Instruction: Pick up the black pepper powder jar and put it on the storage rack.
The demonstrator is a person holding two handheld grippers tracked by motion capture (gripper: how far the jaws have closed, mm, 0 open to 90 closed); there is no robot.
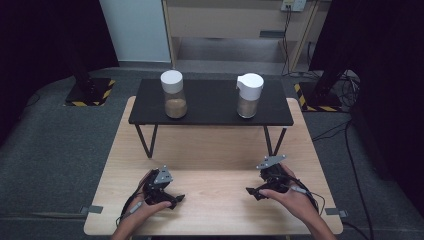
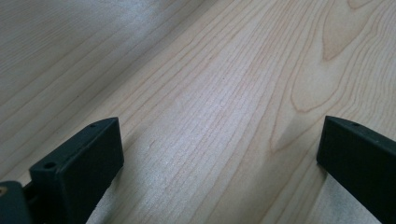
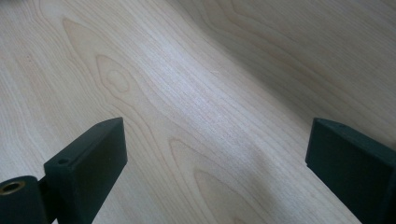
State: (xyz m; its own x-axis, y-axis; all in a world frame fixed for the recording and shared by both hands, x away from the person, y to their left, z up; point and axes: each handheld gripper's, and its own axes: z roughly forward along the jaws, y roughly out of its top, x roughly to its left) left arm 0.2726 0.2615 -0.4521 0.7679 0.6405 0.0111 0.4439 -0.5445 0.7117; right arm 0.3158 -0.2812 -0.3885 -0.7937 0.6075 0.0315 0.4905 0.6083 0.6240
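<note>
Right tool [image 1: 253, 191] low over table [image 1: 215, 150], jars [image 1: 173, 95] well beyond

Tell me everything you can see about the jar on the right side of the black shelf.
The right jar is clear, glass or plastic, with a white cap that has a small spout-like lip on its left. A brownish powder fills its lower part. It stands upright on the black shelf, apart from the round-lidded jar to its left. Nothing else touches it.

Dim room around your bright wooden table [image 1: 215, 150].
You've got grey carpet [image 1: 60, 135] underfoot, black curtains [image 1: 40, 35] both sides, a pale cabinet [image 1: 235, 20] behind, and cables [image 1: 350, 145] trailing right.
</note>
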